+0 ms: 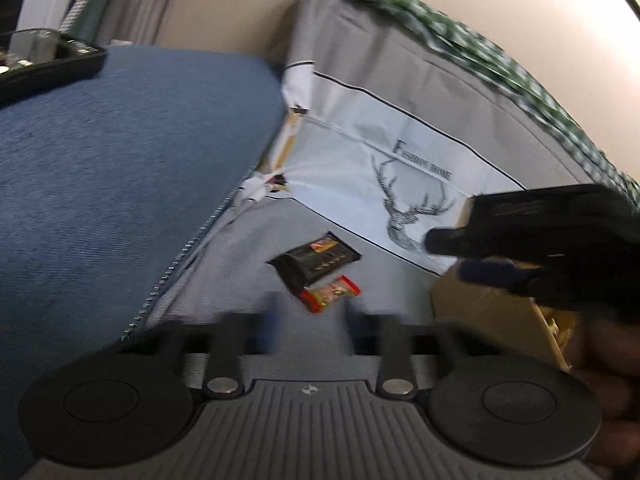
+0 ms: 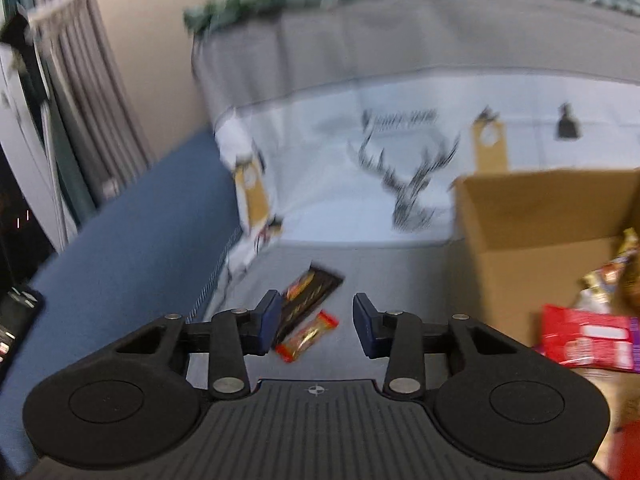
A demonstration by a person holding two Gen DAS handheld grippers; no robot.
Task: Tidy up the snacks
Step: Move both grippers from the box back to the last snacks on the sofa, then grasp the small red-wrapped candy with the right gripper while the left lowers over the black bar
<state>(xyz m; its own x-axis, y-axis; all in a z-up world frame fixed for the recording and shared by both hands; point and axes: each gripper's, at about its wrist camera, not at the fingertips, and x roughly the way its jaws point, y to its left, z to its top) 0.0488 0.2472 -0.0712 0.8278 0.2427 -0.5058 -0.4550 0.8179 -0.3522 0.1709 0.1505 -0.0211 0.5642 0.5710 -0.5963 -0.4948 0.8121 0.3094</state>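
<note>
A black snack bar (image 1: 314, 261) and a small red-and-gold wrapped snack (image 1: 330, 293) lie side by side on the grey seat. Both also show in the right wrist view, the black bar (image 2: 310, 298) and the red snack (image 2: 306, 336). My left gripper (image 1: 312, 318) is open and empty just short of them, blurred. My right gripper (image 2: 316, 326) is open and empty over the red snack, and shows from the side in the left wrist view (image 1: 452, 254). A cardboard box (image 2: 532, 232) stands to the right with several snack packets (image 2: 588, 336) beside it.
A blue cushion (image 1: 120, 160) lies left of the grey seat (image 1: 248, 288). A white deer-print pillow (image 1: 400, 168) leans on the grey backrest, with a green checked cloth (image 1: 460, 36) on top. A black tray (image 1: 48, 60) sits at the far left.
</note>
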